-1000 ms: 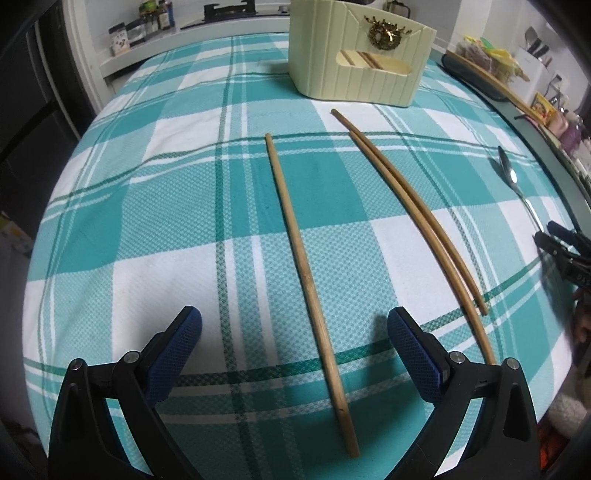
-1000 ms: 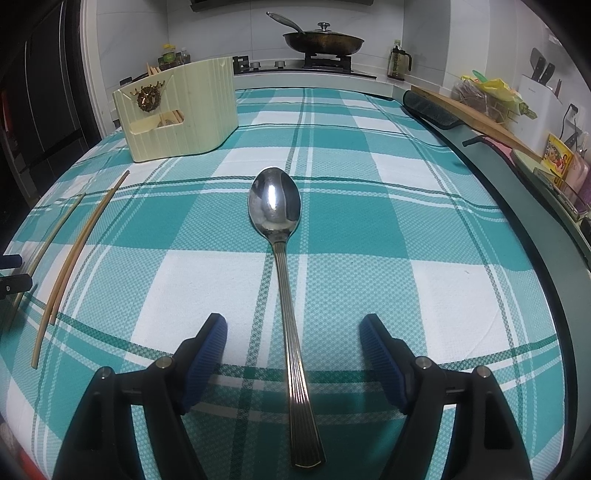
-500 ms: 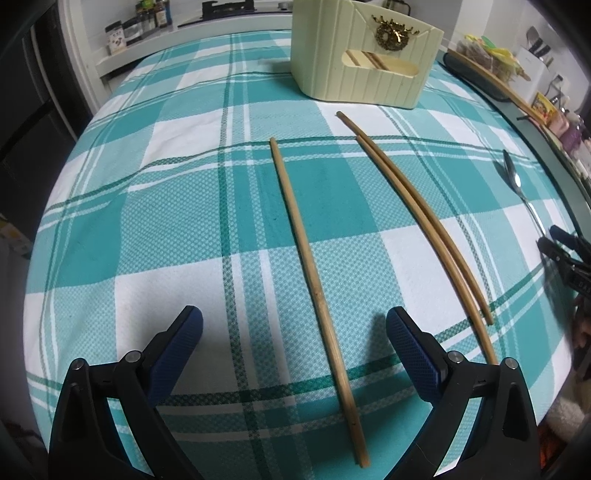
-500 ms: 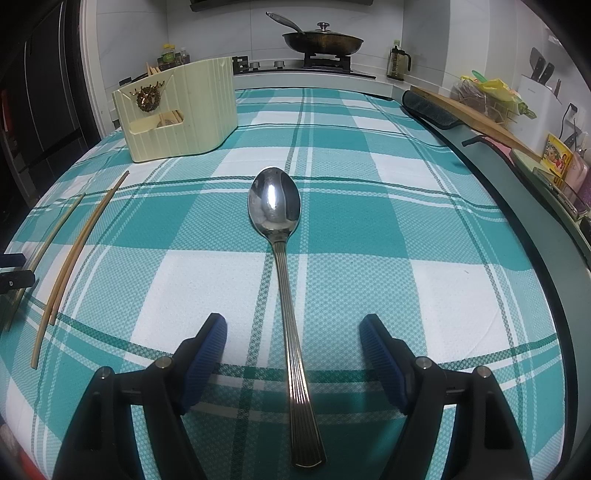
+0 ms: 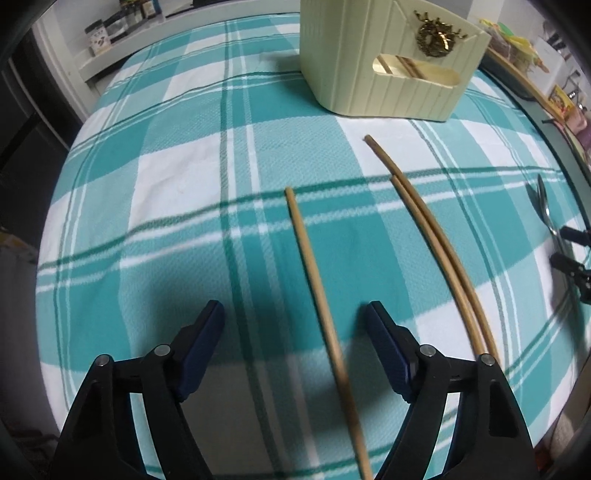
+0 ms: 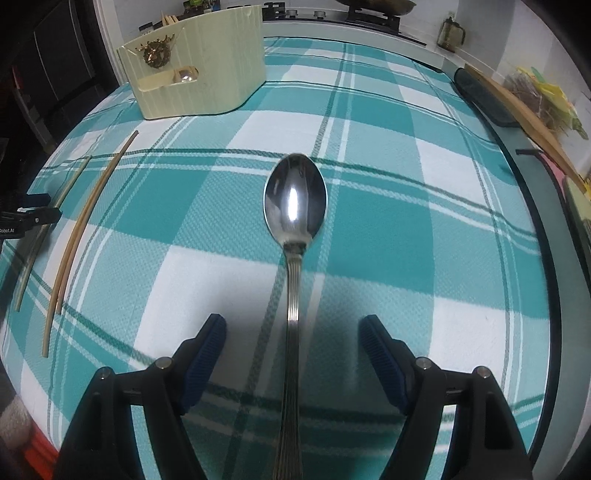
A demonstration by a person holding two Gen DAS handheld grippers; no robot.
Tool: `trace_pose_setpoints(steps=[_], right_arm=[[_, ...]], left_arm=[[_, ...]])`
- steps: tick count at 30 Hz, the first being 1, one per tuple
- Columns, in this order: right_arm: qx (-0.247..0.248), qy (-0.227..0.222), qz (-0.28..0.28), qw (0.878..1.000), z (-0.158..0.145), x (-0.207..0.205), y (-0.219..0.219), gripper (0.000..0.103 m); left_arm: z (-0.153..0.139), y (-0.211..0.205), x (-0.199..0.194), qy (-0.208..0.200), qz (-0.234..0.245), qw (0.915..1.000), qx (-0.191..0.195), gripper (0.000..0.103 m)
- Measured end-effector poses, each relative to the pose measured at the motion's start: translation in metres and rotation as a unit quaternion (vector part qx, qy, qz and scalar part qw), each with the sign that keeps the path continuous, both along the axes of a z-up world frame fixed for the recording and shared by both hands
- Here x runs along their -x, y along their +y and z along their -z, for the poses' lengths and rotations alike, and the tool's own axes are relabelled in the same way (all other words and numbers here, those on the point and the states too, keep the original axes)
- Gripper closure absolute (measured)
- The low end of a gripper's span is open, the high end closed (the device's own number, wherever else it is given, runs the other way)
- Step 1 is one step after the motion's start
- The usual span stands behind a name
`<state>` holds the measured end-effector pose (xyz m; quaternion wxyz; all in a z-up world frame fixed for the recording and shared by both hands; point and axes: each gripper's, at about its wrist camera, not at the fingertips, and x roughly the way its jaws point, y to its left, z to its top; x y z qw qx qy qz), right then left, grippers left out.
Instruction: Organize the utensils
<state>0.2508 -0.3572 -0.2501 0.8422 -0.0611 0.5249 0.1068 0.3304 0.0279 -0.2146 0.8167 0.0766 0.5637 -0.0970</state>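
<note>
A single wooden chopstick [image 5: 317, 291] lies on the teal checked cloth between the fingers of my open left gripper [image 5: 295, 317], which is low over it. Two more chopsticks [image 5: 439, 254] lie together to its right; they also show in the right wrist view [image 6: 85, 218]. A steel spoon [image 6: 293, 229] lies bowl-up with its handle between the fingers of my open right gripper [image 6: 293, 332]. A cream utensil holder [image 5: 388, 62] stands at the back; it shows in the right wrist view [image 6: 192, 62] with a spoon and sticks inside.
The table edge [image 6: 532, 206] curves along the right, with a wooden board [image 6: 524, 110] and a counter with packets beyond it. A stove with a pan [image 6: 373, 7] is at the back. Jars [image 5: 110, 29] stand on a shelf at the far left.
Both grippers have moved forward and lower over the cloth. The single chopstick and the spoon handle now lie deeper between the fingers. Both stay open.
</note>
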Motion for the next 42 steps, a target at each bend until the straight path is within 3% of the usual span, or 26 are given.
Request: trace_pose_setpoints(steps=[2,4,5,6,7,11,14,18,21,27,32,34,42], right_arm=[[0.002,-0.009,0.002,1.0,-0.001,-0.02,0.009,0.025],[-0.008,-0.021,0.008,1.0,-0.002,-0.036,0.016,0.025],[-0.015,-0.028,0.016,0.999,-0.001,-0.041,0.018,0.029],[-0.016,-0.039,0.022,0.999,-0.003,-0.043,0.019,0.036],[-0.02,-0.049,0.025,0.998,-0.005,-0.044,0.019,0.06],[-0.076,-0.061,0.036,0.995,-0.013,-0.038,0.009,0.061],[-0.114,-0.098,0.026,0.988,-0.037,-0.019,0.001,0.061],[-0.161,-0.15,0.006,0.975,-0.082,0.016,-0.008,0.061],[-0.18,-0.178,-0.004,0.967,-0.108,0.04,-0.012,0.061],[-0.185,-0.225,-0.018,0.957,-0.146,0.057,-0.01,0.061],[-0.184,-0.25,-0.029,0.95,-0.175,0.037,0.003,0.061],[-0.185,-0.26,-0.035,0.947,-0.191,0.022,0.01,0.061],[-0.183,-0.306,-0.055,0.933,-0.269,-0.059,0.044,0.061]], left_arm=[[0.001,-0.004,-0.012,0.004,-0.002,1.0,-0.003,0.027],[-0.002,-0.009,-0.019,0.001,-0.006,1.0,-0.008,0.044],[-0.004,-0.011,-0.018,-0.004,-0.002,1.0,-0.004,0.077],[-0.005,-0.012,-0.017,-0.004,0.002,1.0,0.002,0.096],[-0.005,-0.013,-0.016,-0.008,0.004,0.9999,0.007,0.098],[-0.013,-0.01,0.003,-0.053,0.021,0.9982,0.021,0.099],[-0.044,0.001,0.026,-0.101,0.015,0.9928,0.062,0.099],[-0.095,0.018,0.062,-0.166,0.015,0.9788,0.119,0.099],[-0.127,0.026,0.084,-0.21,0.022,0.9679,0.137,0.099],[-0.163,0.034,0.092,-0.253,0.024,0.9511,0.175,0.099],[-0.192,0.041,0.079,-0.271,0.022,0.9421,0.196,0.099],[-0.212,0.043,0.07,-0.287,0.021,0.9349,0.207,0.099],[-0.307,0.027,0.001,-0.386,0.0,0.8902,0.242,0.099]])
